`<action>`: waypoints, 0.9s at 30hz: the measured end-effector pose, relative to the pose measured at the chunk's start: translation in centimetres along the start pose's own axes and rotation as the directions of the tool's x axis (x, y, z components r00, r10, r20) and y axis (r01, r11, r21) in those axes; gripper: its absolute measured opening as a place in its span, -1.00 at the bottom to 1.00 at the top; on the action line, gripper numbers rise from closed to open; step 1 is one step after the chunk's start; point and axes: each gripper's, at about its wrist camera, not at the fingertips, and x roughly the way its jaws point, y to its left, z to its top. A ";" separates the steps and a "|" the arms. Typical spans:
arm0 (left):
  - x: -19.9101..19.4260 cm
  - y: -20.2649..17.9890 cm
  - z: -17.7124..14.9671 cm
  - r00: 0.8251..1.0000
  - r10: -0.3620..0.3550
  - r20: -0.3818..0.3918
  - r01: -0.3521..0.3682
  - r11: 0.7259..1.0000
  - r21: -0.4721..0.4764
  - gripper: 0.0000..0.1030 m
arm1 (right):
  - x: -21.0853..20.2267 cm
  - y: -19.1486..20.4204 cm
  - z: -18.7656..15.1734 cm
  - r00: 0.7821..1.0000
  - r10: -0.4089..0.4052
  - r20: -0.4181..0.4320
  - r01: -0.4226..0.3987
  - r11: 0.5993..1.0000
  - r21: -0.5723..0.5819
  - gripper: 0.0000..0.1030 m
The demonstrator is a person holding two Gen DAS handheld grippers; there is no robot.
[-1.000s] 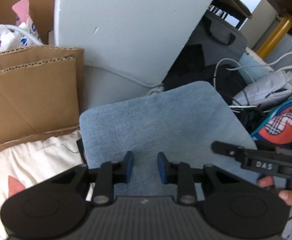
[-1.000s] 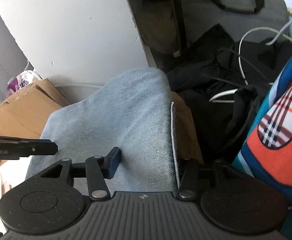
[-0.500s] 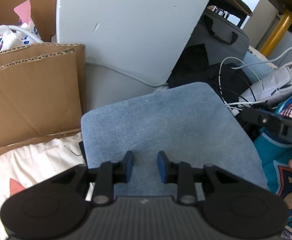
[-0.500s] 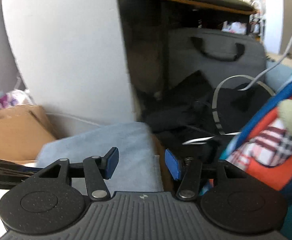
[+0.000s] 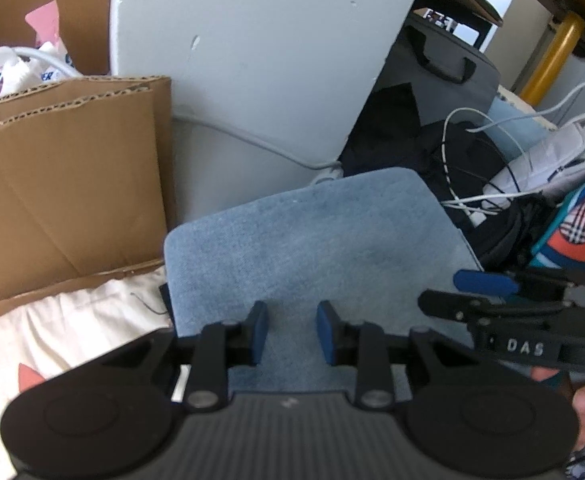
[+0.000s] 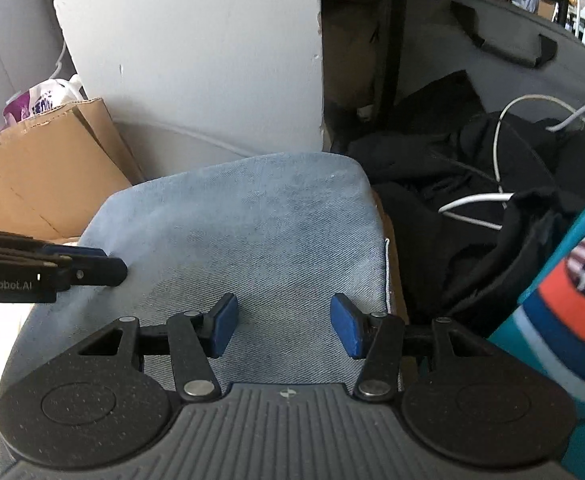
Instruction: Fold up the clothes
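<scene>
Here the folded denim garment (image 5: 312,240) lies flat, pale blue, edges rounded, between cardboard (image 5: 64,184) and dark clothes (image 6: 472,200). Left gripper (image 5: 291,332): narrow gap, nothing held. Right gripper (image 6: 284,326): wider gap, nothing held.

The folded denim garment (image 5: 312,248) has its near edge hidden behind the gripper bodies.

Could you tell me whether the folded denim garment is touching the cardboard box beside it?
Cannot tell. In the left wrist view the denim garment lies close beside the cardboard box, but their meeting edge is not shown plainly.
</scene>
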 end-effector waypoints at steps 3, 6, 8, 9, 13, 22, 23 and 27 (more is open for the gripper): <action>-0.5 -0.1 0.5 1.000 0.009 -0.003 -0.009 1.000 -0.008 -0.52 | -0.4 0.0 0.4 1.000 -0.005 -0.007 0.005 1.000 0.019 0.12; -1.1 -0.2 1.1 1.000 0.016 0.004 -0.016 1.000 0.001 -0.60 | -1.3 0.0 1.1 1.000 0.003 0.025 -0.003 1.000 0.014 0.11; -1.4 -0.4 1.5 1.000 0.014 0.019 -0.014 1.000 0.021 -0.59 | -1.7 -0.2 1.7 0.999 0.006 0.042 -0.007 1.000 0.014 0.11; -1.4 -0.4 1.7 1.000 0.010 0.022 -0.011 1.000 0.020 -0.54 | -1.5 -0.3 2.1 0.999 0.000 0.040 -0.001 1.000 0.017 0.11; -1.1 -0.7 2.5 0.999 0.005 0.048 -0.006 1.000 0.029 -0.34 | -0.6 -0.9 3.5 0.999 -0.002 0.044 0.001 1.000 0.012 0.11; 1.0 -0.8 3.0 0.998 0.044 0.040 -0.046 0.998 0.052 -0.31 | 2.6 -0.6 6.6 0.999 0.008 0.049 -0.006 0.999 -0.042 0.11; 1.0 -0.7 2.8 0.998 0.045 0.042 -0.047 0.998 0.048 -0.31 | 3.0 -0.4 6.8 0.999 0.006 0.045 -0.004 0.999 -0.049 0.11; 0.4 -1.3 1.8 0.996 0.061 0.057 -0.066 0.994 0.084 -0.25 | 4.6 0.3 7.4 1.000 -0.005 0.024 0.006 0.998 -0.061 0.15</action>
